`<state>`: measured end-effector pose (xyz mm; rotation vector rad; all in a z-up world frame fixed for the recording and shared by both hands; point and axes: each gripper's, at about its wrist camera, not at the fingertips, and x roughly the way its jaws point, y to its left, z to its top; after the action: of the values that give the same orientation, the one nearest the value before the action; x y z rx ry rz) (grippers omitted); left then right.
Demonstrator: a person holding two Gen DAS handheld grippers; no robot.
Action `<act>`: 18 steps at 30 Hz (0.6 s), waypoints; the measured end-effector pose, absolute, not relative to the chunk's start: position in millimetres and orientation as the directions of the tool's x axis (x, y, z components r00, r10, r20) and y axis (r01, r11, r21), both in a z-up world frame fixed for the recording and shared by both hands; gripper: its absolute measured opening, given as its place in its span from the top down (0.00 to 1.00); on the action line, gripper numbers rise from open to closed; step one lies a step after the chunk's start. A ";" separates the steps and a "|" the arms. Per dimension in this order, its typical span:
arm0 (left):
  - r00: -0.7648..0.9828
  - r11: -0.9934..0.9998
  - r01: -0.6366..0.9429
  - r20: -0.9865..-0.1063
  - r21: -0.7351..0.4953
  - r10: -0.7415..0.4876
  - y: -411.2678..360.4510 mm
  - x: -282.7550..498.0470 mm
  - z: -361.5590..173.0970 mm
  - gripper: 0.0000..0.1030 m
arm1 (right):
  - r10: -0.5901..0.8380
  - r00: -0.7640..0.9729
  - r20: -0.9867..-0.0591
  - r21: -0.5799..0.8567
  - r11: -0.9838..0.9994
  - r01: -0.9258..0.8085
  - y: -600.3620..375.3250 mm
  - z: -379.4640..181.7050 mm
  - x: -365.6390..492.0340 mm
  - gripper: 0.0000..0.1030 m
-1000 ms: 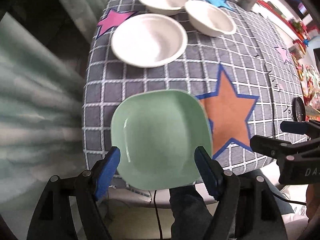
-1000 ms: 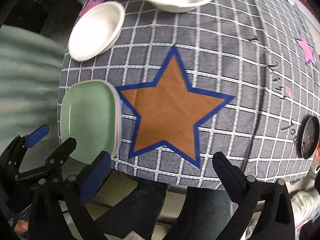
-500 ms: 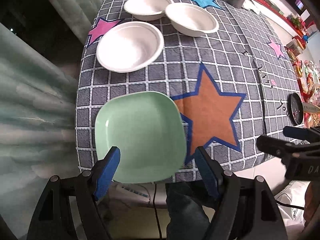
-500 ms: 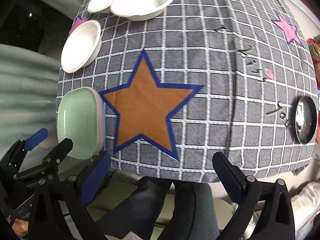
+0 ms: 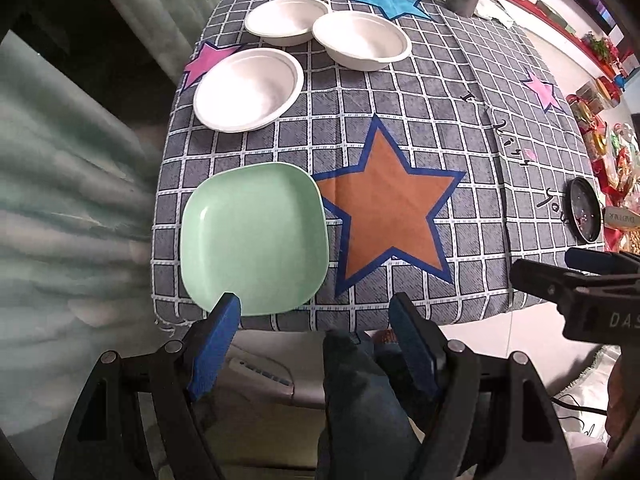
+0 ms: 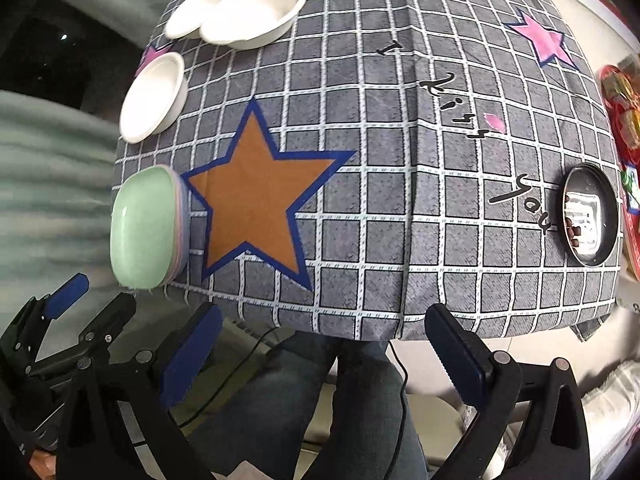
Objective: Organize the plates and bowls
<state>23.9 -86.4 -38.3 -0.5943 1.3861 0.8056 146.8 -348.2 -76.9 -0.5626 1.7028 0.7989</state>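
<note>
Left gripper (image 5: 316,320): fingers spread wide, nothing held. A green plate (image 5: 253,238) is seen on the tablecloth (image 5: 400,120) just ahead of the left finger, topping a small stack in the right wrist view. Three white bowls (image 5: 249,89) are set further ahead, well beyond the fingertips. Right gripper (image 6: 320,340): fingers parted, nothing between them, held off the table edge.

Green plate (image 6: 144,228) hides the plates stacked beneath.
</note>
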 end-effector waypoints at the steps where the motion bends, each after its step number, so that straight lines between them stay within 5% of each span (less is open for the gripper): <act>1: -0.002 0.607 -0.789 -0.989 0.092 0.148 -86.9 23.3 -37.2 0.23 | 0.033 -0.270 -0.962 0.225 0.653 -0.723 -348.2 -76.1 146.2 0.01; 18: 0.039 0.589 -0.805 -0.982 0.077 0.182 1.2 20.4 -24.0 0.23 | 0.032 -0.243 -0.970 0.202 0.663 -0.721 -293.8 -80.5 150.1 0.01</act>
<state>20.4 1.2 -24.0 -0.5968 1.3238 0.8294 150.1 -293.8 -80.5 -0.5665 1.6805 0.7815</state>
